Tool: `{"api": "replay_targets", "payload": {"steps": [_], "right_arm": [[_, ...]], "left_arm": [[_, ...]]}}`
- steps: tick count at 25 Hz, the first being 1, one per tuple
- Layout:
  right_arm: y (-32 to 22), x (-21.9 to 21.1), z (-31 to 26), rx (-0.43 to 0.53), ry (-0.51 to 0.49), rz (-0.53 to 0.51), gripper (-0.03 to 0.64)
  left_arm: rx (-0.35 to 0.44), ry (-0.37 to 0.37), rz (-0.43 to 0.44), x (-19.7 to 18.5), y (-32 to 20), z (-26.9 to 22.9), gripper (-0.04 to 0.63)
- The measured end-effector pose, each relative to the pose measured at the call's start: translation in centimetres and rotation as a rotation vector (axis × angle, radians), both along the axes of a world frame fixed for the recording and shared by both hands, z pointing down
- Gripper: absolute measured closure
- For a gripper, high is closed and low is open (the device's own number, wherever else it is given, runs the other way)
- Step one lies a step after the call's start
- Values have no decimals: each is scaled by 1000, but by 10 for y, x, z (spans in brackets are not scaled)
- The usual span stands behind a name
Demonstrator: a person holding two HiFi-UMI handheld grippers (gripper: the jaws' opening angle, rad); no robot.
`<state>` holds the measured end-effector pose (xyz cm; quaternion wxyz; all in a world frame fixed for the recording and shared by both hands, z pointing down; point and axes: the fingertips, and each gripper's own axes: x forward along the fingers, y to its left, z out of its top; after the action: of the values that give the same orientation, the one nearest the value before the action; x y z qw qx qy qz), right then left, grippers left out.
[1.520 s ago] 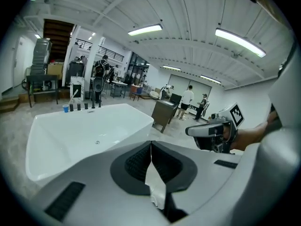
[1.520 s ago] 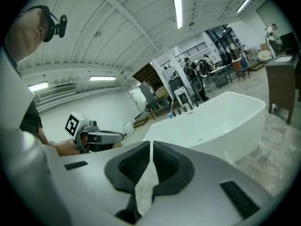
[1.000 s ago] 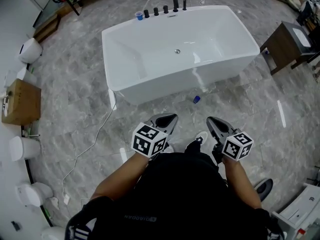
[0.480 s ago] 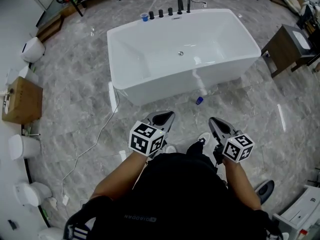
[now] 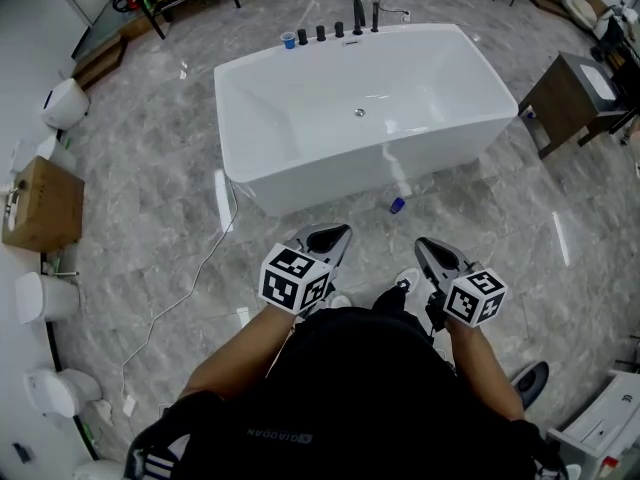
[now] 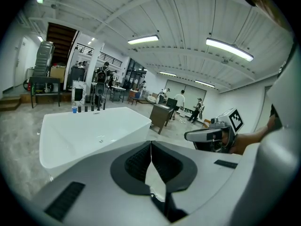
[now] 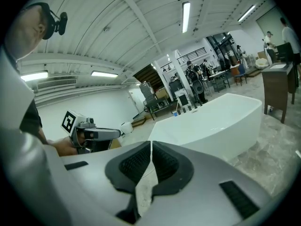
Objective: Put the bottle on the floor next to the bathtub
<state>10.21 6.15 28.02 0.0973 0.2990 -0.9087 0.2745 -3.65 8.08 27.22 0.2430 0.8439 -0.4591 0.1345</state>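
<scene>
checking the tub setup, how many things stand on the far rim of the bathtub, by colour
blue: 1, a blue cup
black: 5, black fittings
total: 6 on the bathtub rim

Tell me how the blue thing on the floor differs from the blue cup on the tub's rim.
The blue thing on the floor sits by the bathtub's near wall; the blue cup stands on the far rim beside the black tap fittings. The floor one looks darker; the cup is lighter blue. Both are small and blue.
</scene>
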Motion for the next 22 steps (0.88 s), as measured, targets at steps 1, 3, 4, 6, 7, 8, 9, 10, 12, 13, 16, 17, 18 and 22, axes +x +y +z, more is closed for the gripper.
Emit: {"api": "replay_targets", "payload": {"steps": [1, 3, 4, 6, 7, 8, 9, 10, 12, 13, 16, 17, 18, 22], "right_arm": [[0, -1, -1, 2, 0, 1, 575], [2, -2, -2, 5, 3, 3, 575], [3, -3, -3, 7, 4, 3, 575], [4, -3, -4, 12, 4, 1, 575], [3, -3, -6, 14, 4, -1, 575], [3, -3, -6, 16, 4, -2, 575], [3, -3, -7, 16, 6, -5, 575], [4, -4, -7, 18, 10, -7, 575], [5, -7, -6, 25, 21, -13, 577], [5, -9, -5, 28, 25, -16, 577], [7, -13, -2, 28, 27, -25, 577], [7, -12, -2, 28, 26, -26, 577], [6, -12, -1, 28, 25, -26, 577], [4, -11, -3, 22, 12, -20, 578]], "left_arm": [[0, -1, 1, -1, 0, -1, 578], [2, -4, 5, -3, 1, -2, 578], [3, -5, 6, -4, 2, -3, 578], [9, -4, 6, -4, 2, -4, 578], [11, -3, 5, -4, 1, -6, 578], [12, -2, 5, -3, 0, -7, 578], [12, 0, 6, -2, 0, -8, 578], [12, 0, 8, -2, 0, -8, 578], [10, 0, 14, -2, 1, -8, 578], [9, -1, 16, -3, 2, -7, 578], [6, -2, 17, -3, 2, -4, 578], [6, -2, 17, -2, 1, -4, 578], [6, -1, 15, -2, 1, -3, 578], [9, 3, 8, -4, -1, -4, 578]]}}
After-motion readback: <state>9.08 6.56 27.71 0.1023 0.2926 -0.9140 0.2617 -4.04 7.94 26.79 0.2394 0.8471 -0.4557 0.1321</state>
